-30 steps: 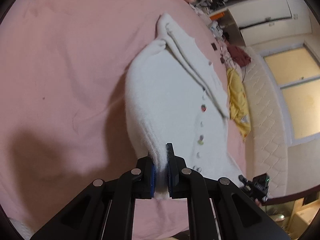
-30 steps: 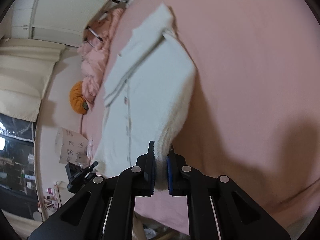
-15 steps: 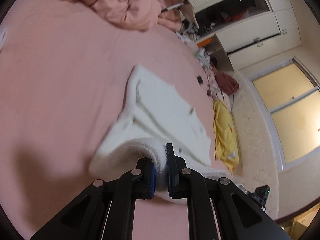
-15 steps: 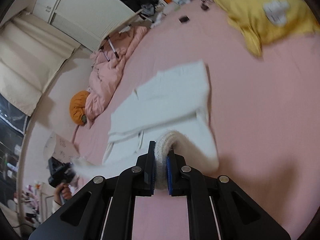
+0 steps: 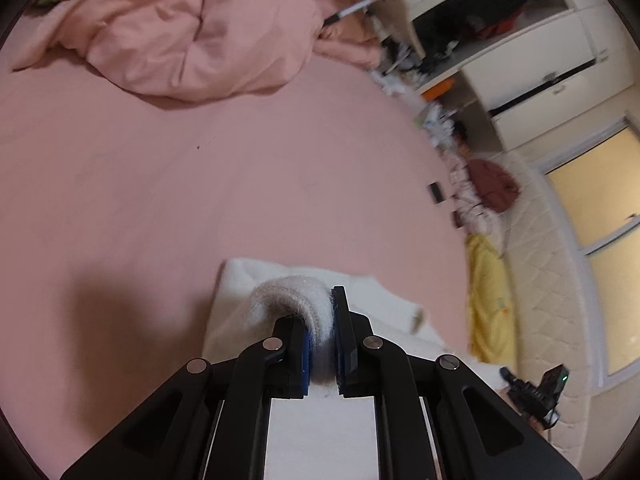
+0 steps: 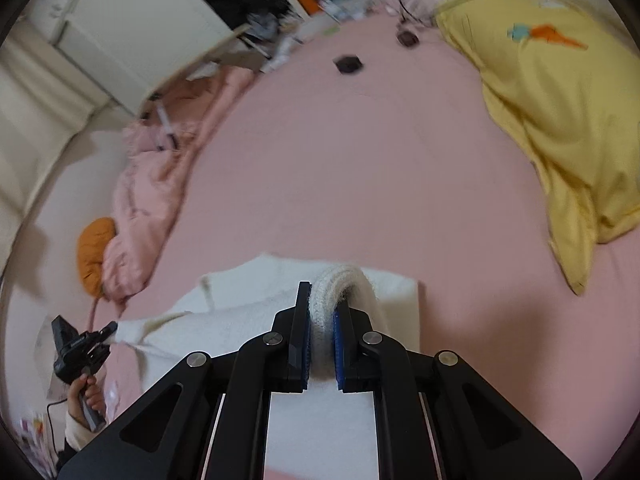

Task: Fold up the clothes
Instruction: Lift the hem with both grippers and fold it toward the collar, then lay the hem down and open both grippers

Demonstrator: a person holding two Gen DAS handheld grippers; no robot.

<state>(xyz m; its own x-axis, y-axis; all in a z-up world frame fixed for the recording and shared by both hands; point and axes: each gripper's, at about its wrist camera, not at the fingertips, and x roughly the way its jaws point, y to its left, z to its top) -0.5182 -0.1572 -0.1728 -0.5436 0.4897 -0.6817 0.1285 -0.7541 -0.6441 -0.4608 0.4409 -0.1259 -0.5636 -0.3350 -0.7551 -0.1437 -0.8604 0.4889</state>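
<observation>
A white fuzzy cardigan [image 5: 372, 300] lies on the pink bed sheet [image 5: 200, 184], its near end folded over toward the far end. My left gripper [image 5: 321, 344] is shut on a thick fold of its hem, which arches over the fingers. In the right wrist view my right gripper [image 6: 321, 340] is shut on another fold of the same cardigan [image 6: 248, 292]. The left gripper [image 6: 80, 354], held in a hand, shows at the lower left there. The right gripper [image 5: 536, 394] shows at the lower right of the left wrist view.
A crumpled pink duvet [image 5: 168, 28] lies at the far side of the bed. A yellow garment [image 6: 552, 96] lies on the right of the sheet. Small dark items [image 6: 349, 65] sit near the far edge. White wardrobes [image 5: 532, 68] and clutter stand beyond.
Both grippers have carried the cardigan's hem forward over its body toward the far end, and the views have tilted up to show more of the room.
</observation>
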